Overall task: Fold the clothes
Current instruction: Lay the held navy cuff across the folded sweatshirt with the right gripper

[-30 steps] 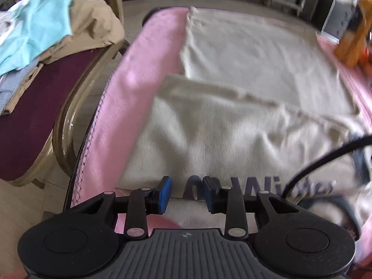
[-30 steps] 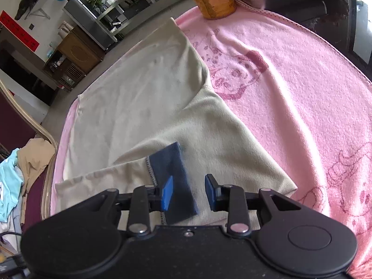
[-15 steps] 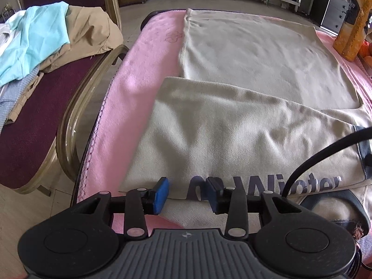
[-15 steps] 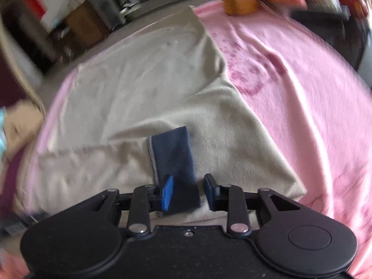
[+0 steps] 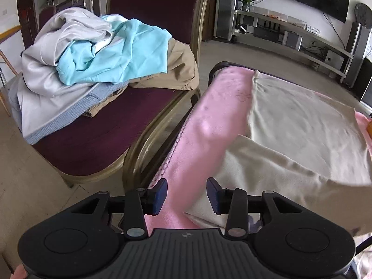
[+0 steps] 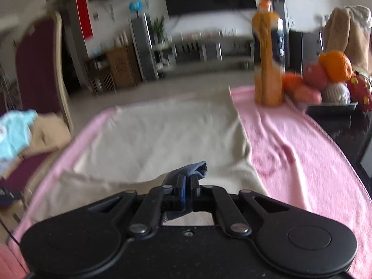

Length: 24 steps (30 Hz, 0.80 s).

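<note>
Right gripper [image 6: 188, 184]: a second ago its fingers stood apart over the blue cuff [image 6: 194, 171]; now we see them clamped on it.
Left gripper [image 5: 186, 196]: fingers apart, nothing held.
Beige garment [image 5: 302, 125]: spread on the pink-covered bench [image 5: 204, 125].
Meaning: we judge the sleeve fold begins.

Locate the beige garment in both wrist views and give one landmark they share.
Left wrist: the beige garment fills the right half, spread over the pink towel.
Right wrist: the beige garment lies centre, ahead of the fingers.
Shared landmark: the light blue cloth on the chair.
</note>
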{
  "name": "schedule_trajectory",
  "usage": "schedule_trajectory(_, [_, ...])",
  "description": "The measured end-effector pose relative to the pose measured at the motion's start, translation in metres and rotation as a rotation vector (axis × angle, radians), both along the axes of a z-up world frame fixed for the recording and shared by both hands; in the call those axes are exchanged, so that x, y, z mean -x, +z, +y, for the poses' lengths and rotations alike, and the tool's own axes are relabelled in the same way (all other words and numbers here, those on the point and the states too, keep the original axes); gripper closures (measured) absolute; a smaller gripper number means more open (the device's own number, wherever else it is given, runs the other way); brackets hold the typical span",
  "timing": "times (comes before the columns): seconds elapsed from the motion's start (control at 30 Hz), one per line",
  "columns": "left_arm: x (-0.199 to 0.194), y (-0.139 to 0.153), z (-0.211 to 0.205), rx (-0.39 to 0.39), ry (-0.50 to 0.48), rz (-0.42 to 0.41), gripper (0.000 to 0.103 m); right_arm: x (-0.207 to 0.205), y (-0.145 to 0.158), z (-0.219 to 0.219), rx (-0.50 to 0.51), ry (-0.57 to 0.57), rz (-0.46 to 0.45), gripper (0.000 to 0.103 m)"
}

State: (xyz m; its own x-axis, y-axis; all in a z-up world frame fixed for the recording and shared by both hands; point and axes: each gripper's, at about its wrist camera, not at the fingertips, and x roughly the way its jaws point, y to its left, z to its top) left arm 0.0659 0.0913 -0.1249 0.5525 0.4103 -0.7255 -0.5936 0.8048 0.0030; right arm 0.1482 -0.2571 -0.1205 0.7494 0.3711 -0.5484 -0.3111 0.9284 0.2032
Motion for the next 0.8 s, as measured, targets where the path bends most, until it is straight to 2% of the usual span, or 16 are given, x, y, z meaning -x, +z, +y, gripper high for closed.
schedule_trajectory(0.13, [-0.003, -0.001, -0.005, -0.026, -0.015, 0.010, 0.063, 0.003, 0.011, -0.017, -0.082, -0.033, -0.046, 0.099])
schedule_trajectory(0.3, [-0.005, -0.005, -0.007, -0.026, -0.028, 0.026, 0.063, -0.004, 0.014, -0.036, -0.117, -0.096, -0.035, 0.099])
schedule_trajectory(0.7, [-0.013, -0.014, -0.016, -0.018, -0.076, 0.068, 0.064, -0.026, -0.014, -0.034, 0.020, -0.178, 0.103, 0.099])
schedule_trajectory(0.8, [-0.010, -0.014, -0.015, 0.005, -0.086, 0.078, 0.063, -0.031, -0.021, -0.034, 0.044, -0.193, 0.149, 0.099])
